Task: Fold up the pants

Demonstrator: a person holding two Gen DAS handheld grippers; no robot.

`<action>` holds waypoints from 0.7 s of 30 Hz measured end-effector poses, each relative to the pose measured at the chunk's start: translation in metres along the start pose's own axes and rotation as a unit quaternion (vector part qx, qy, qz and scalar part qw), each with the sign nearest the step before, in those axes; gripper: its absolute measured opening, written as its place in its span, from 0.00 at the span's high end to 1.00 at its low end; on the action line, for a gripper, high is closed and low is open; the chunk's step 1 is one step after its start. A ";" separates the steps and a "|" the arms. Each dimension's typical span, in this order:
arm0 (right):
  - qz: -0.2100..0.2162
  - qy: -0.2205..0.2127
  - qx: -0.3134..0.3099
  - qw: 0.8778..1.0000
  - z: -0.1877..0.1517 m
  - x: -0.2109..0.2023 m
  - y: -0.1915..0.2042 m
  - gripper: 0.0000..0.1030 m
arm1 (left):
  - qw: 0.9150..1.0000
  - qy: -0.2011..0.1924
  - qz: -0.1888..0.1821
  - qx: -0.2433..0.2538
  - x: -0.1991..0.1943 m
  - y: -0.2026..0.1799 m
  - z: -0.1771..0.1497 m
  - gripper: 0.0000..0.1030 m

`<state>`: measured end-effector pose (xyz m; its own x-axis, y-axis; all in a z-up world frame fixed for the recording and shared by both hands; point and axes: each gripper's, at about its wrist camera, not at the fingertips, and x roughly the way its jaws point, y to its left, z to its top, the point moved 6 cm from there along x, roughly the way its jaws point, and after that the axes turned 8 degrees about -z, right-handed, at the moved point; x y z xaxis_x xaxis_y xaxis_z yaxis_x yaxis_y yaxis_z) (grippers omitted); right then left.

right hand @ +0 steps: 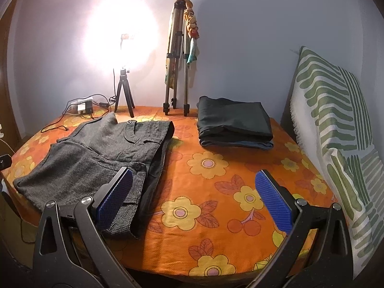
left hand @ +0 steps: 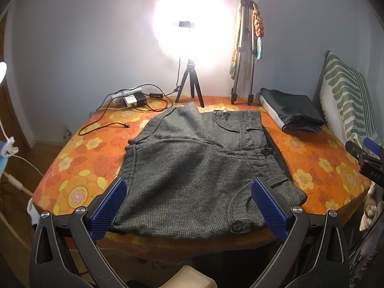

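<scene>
Grey tweed pants (left hand: 192,168) lie folded into a rough rectangle on the orange flowered table cover (left hand: 79,175), buttons and pockets showing on the right side. My left gripper (left hand: 189,206) hovers open over the near edge of the pants, its blue pads (left hand: 109,210) spread wide with nothing between them. In the right wrist view the same pants (right hand: 91,158) lie to the left, and my right gripper (right hand: 194,206) stands open above bare flowered cloth (right hand: 216,192) just right of them. The right gripper's tip (left hand: 367,158) shows at the right edge of the left wrist view.
A stack of dark folded clothes (right hand: 232,124) sits at the back right. A green-striped cushion (right hand: 336,132) leans on the right. Behind stand a lit ring lamp on a small tripod (right hand: 123,91), a tall folded tripod (right hand: 176,55), and a power strip with cables (left hand: 132,98).
</scene>
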<state>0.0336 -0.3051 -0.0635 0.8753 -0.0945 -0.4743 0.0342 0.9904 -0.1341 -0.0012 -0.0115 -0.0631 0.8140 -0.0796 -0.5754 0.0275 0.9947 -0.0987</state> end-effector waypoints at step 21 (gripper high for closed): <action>-0.004 -0.002 0.004 1.000 0.001 -0.010 -0.010 0.00 | 1.000 -0.012 -0.003 0.007 -0.010 -0.006 0.002 0.00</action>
<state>0.0253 -0.3136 -0.0564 0.8768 -0.1022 -0.4698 0.0452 0.9903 -0.1312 -0.0087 -0.0165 -0.0551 0.8277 -0.0836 -0.5549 0.0395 0.9951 -0.0910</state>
